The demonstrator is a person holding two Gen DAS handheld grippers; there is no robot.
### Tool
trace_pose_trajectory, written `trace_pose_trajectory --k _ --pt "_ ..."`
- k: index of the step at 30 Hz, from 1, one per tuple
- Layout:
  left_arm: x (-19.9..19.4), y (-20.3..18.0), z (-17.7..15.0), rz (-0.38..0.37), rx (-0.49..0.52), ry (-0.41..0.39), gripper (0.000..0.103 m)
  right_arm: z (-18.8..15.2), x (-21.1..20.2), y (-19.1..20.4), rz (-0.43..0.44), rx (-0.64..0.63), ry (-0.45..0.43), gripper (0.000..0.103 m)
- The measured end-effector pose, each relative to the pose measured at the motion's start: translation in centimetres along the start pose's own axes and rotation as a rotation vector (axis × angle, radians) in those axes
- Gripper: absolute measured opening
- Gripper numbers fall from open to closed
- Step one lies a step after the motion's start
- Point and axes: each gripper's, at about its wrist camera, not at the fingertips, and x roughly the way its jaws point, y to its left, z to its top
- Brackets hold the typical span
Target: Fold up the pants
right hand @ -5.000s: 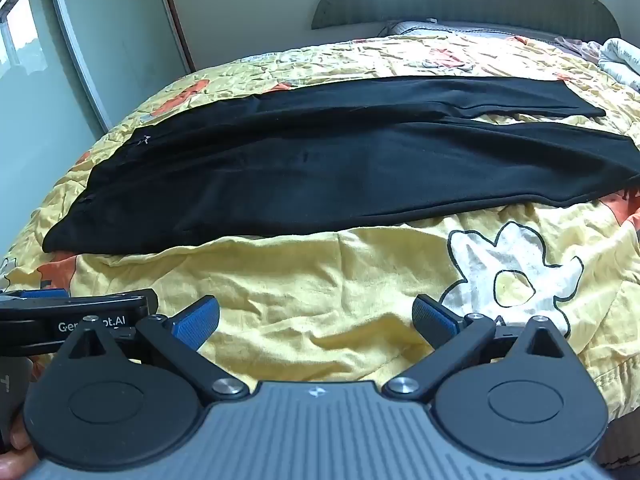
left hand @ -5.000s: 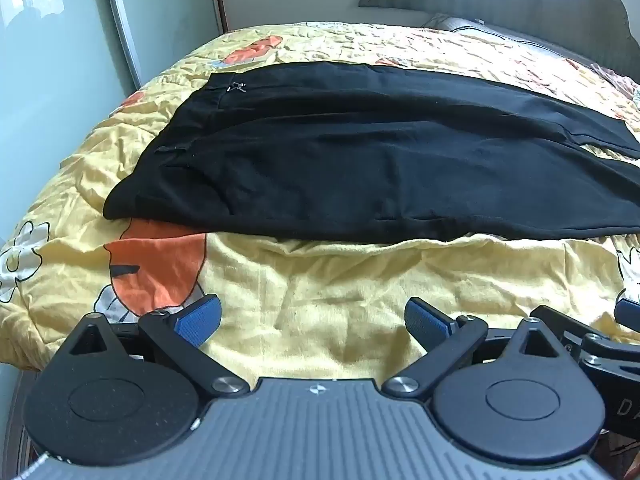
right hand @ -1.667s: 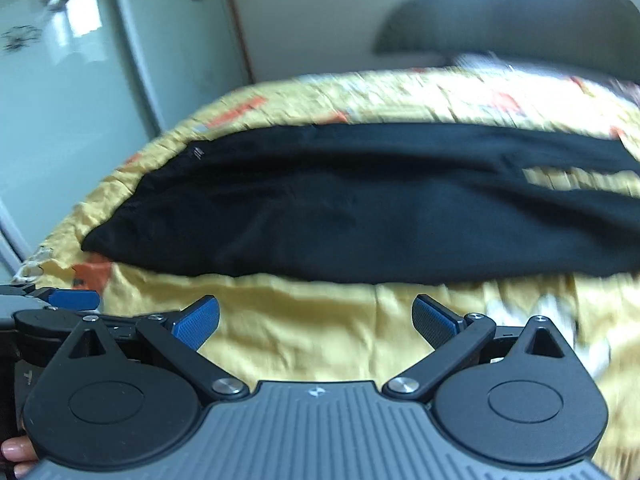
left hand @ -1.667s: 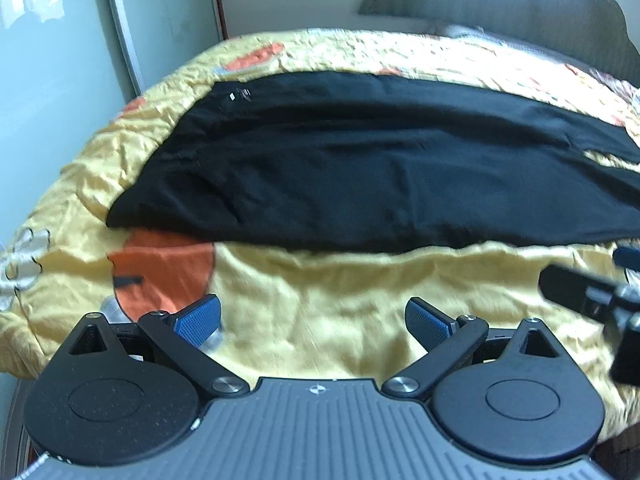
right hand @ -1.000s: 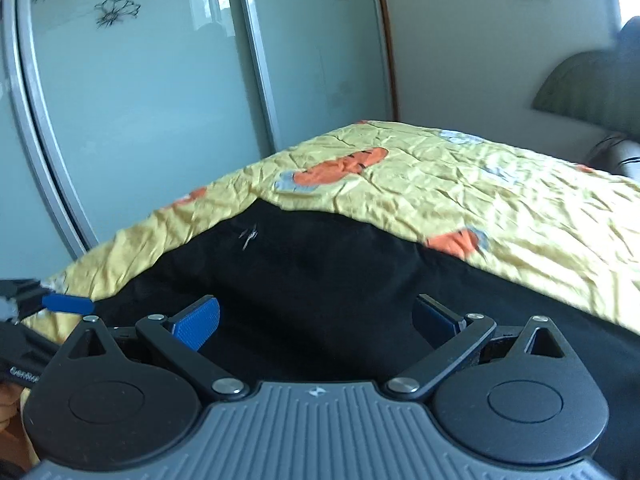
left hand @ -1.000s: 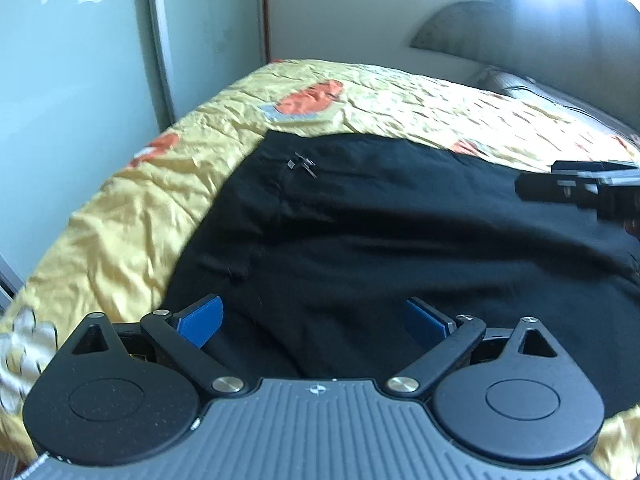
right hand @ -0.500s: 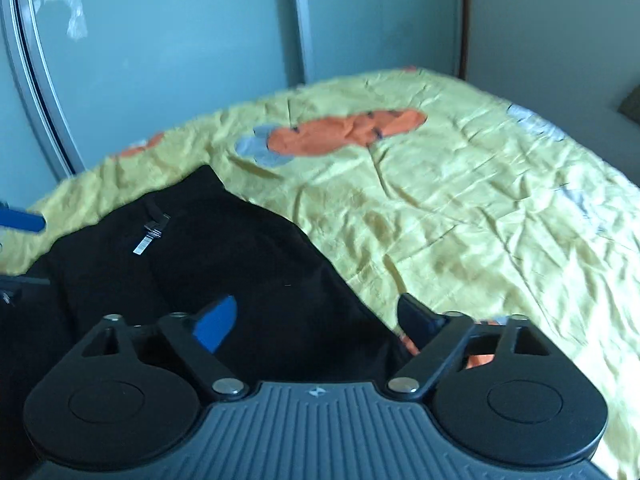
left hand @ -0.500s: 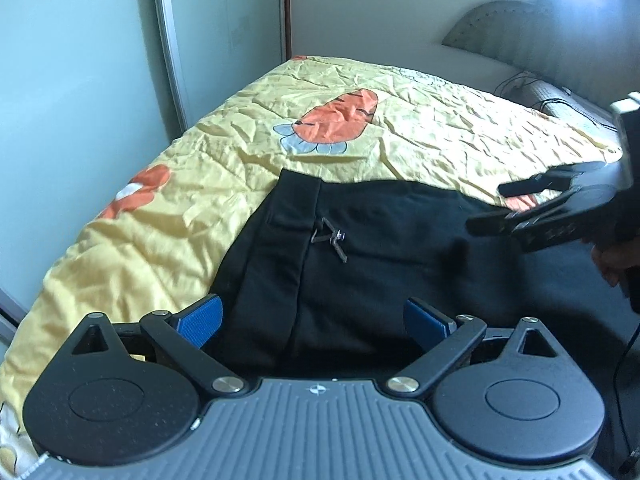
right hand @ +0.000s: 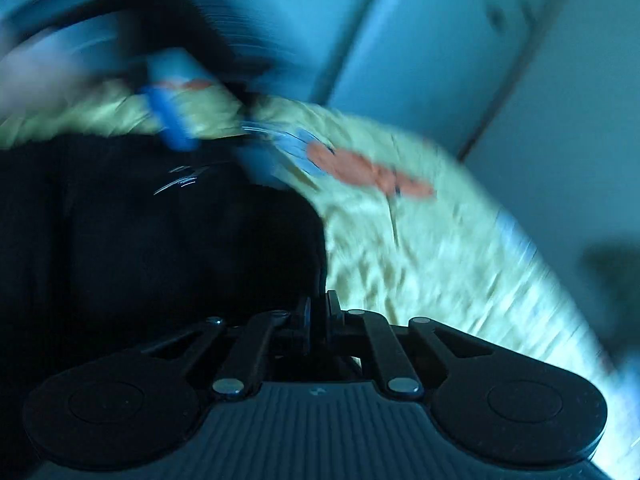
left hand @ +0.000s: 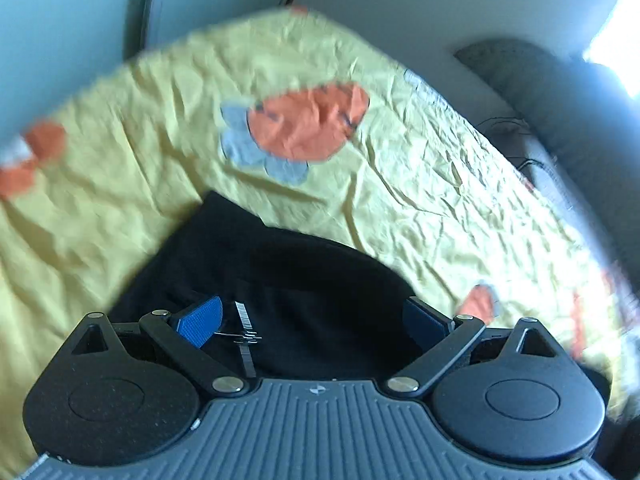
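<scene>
The black pants (left hand: 280, 280) lie on the yellow bedspread (left hand: 400, 184), waistband end under both tools. The left gripper (left hand: 314, 320) hangs over them, fingers wide apart, the metal clasp (left hand: 244, 332) at its 9 o'clock. The right gripper (right hand: 318, 316) has just been closing, pinched together at the pants' edge. An orange carrot print (left hand: 308, 124) lies at 12 o'clock.

— Any words or numbers you can make out here?

— None. The small white tag (left hand: 243, 313) on the black pants (left hand: 304, 280) carries fine stripes, too small to read. The right wrist view is too blurred for lettering.
</scene>
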Motion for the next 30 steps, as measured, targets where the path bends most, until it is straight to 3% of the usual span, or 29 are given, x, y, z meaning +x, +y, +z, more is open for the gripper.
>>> trace_pose_trajectory --k 4,6,9,11,14,16,18,20,21,25,28,30 --pt "1.5 1.4 0.6 -0.136 -0.135 0.059 0.092 0.0 -2.5 5.4 -0.108 -0.237 -0.05 0.006" --pt "1.8 1.8 0.6 -0.151 -0.168 0.058 0.089 -0.4 -3.3 6.7 -0.126 -0.282 -0.071 0.006" --pt "1.7 2.1 0.5 -0.151 -0.185 0.038 0.075 -0.9 -3.6 7.8 -0.131 -0.303 -0.073 0.006" --pt "1.7 1.9 0.2 -0.129 -0.166 0.038 0.042 -1.1 -3.7 7.6 -0.125 -0.27 -0.075 0.006" --pt "1.2 2.1 -0.5 -0.074 -0.136 0.006 0.01 -1.1 -3.9 6.8 -0.121 -0.195 -0.081 0.006" --pt "0.7 2.8 -1.1 -0.12 -0.171 -0.014 0.007 -1.1 -4.0 6.4 -0.144 -0.16 -0.097 0.006" --pt "0.1 3.0 -1.6 -0.124 -0.174 -0.037 0.006 -1.0 -3.5 6.0 -0.162 -0.134 -0.061 0.012" --pt "-0.6 3.0 -2.4 -0.134 -0.17 -0.063 0.005 -1.4 -3.2 5.5 -0.182 -0.127 -0.031 0.026" --pt "-0.9 3.0 -2.7 -0.138 -0.166 -0.074 0.005 -1.6 -3.0 5.1 -0.199 -0.126 -0.019 0.027" --pt "-2.4 3.0 -4.4 -0.164 -0.154 -0.115 0.005 -2.7 -3.0 3.0 -0.268 -0.08 0.052 0.026" --pt "-3.2 3.2 -5.7 -0.194 -0.15 -0.131 0.005 -4.0 -3.4 2.0 -0.279 -0.047 0.074 0.01" --pt "-3.7 3.2 -6.4 -0.201 -0.141 -0.146 0.005 -3.9 -3.8 3.1 -0.292 -0.105 0.069 0.008"
